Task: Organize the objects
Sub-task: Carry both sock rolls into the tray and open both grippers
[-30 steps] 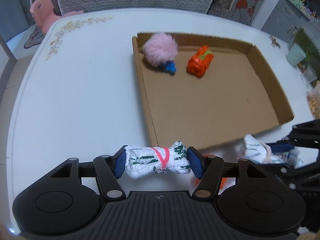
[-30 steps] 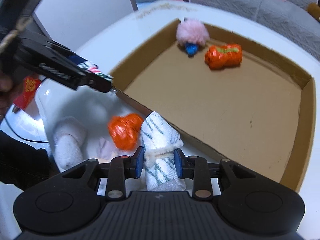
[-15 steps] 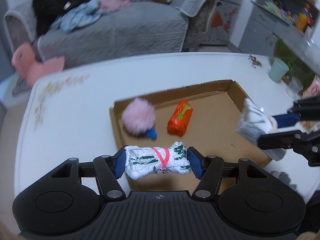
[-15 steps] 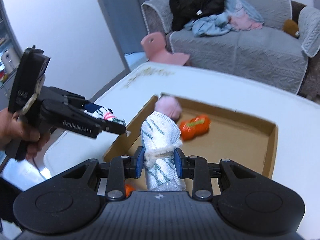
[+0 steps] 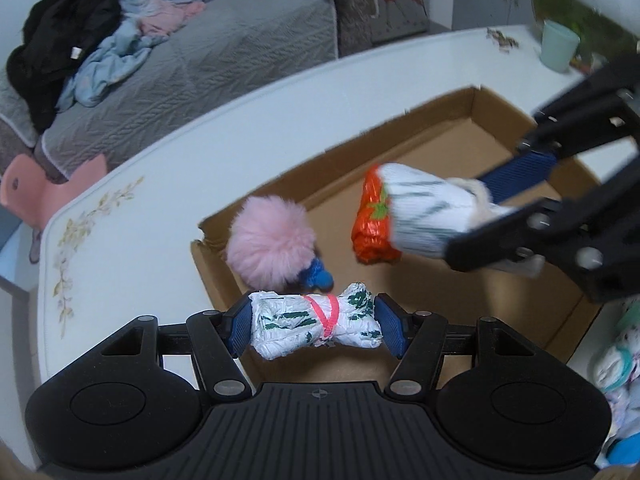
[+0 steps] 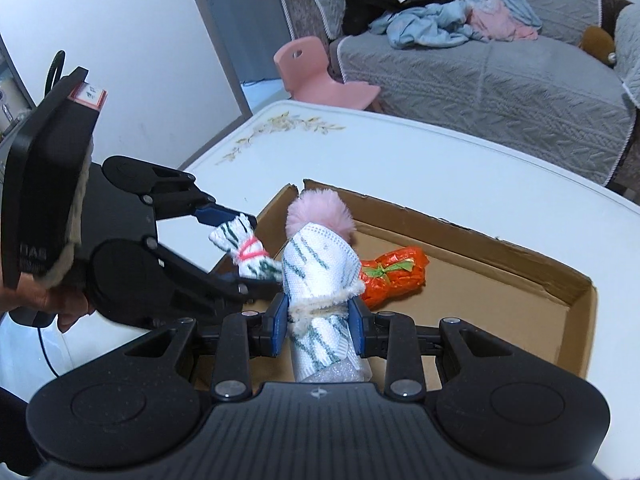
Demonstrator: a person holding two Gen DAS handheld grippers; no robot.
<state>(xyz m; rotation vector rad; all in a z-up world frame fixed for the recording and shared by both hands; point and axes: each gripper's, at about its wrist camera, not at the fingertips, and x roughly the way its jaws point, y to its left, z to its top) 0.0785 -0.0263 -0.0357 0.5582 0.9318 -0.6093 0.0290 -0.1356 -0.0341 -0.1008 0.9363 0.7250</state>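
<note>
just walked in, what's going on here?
Both grippers hold bundles above the cardboard tray. The left gripper clamps a white-green bundle tied with pink band; the right gripper clamps a white striped roll. A pink pompom and orange packet already lie inside.

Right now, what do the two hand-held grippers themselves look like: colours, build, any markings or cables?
Both are matte black plastic with blue ribbed pads. The left hand-held gripper and the right hand-held gripper share a ridged centre housing, round discs either side and silver screws. The left's rear block carries a red-edged white sticker, pale fuzzy lining and a thin black cable.
</note>
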